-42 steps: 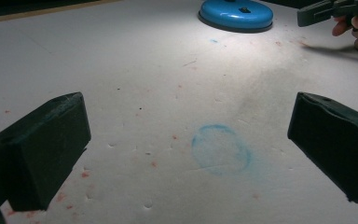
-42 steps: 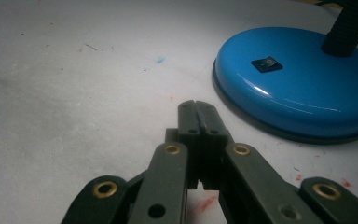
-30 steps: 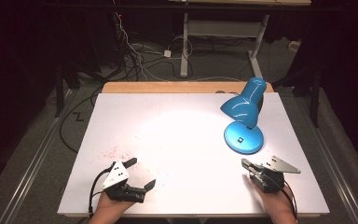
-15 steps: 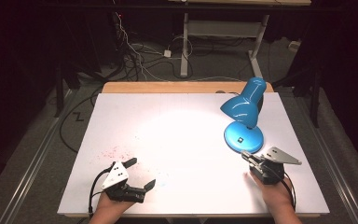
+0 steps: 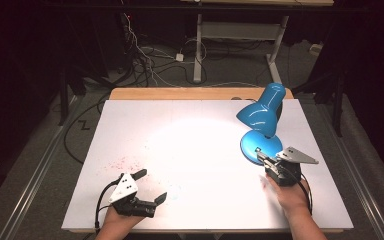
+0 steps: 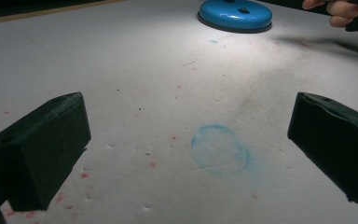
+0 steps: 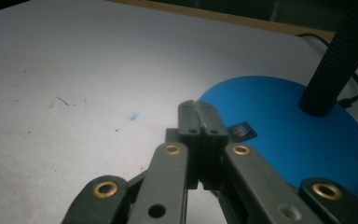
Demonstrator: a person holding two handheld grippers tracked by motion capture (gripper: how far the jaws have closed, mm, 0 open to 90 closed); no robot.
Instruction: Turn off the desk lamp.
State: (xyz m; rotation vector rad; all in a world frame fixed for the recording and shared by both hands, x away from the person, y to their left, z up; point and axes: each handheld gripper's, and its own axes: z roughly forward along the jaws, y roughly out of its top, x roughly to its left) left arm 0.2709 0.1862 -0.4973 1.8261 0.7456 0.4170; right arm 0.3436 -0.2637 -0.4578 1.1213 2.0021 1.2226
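A blue desk lamp (image 5: 262,117) stands lit at the table's right, its round base (image 5: 260,148) on the white sheet and its shade throwing a bright pool of light leftward. My right gripper (image 5: 261,158) is shut with nothing between its jaws, its tip at the near edge of the base. In the right gripper view the gripper (image 7: 199,113) points at the small dark switch (image 7: 240,131) on the base (image 7: 289,126), beside the black flexible neck (image 7: 342,56). My left gripper (image 5: 150,186) rests open at the front left, and in its own view the gripper (image 6: 186,140) is wide over a blue smudge.
The white sheet (image 5: 190,150) covers a wooden table (image 5: 180,93) and carries red and blue marks. The lamp's cord (image 7: 354,88) runs off behind the base. Cables and a desk frame (image 5: 200,45) lie on the dark floor beyond the far edge.
My right gripper has moved forward and a little up toward the lamp base, its tip now at the base's edge. The left gripper has stayed put.
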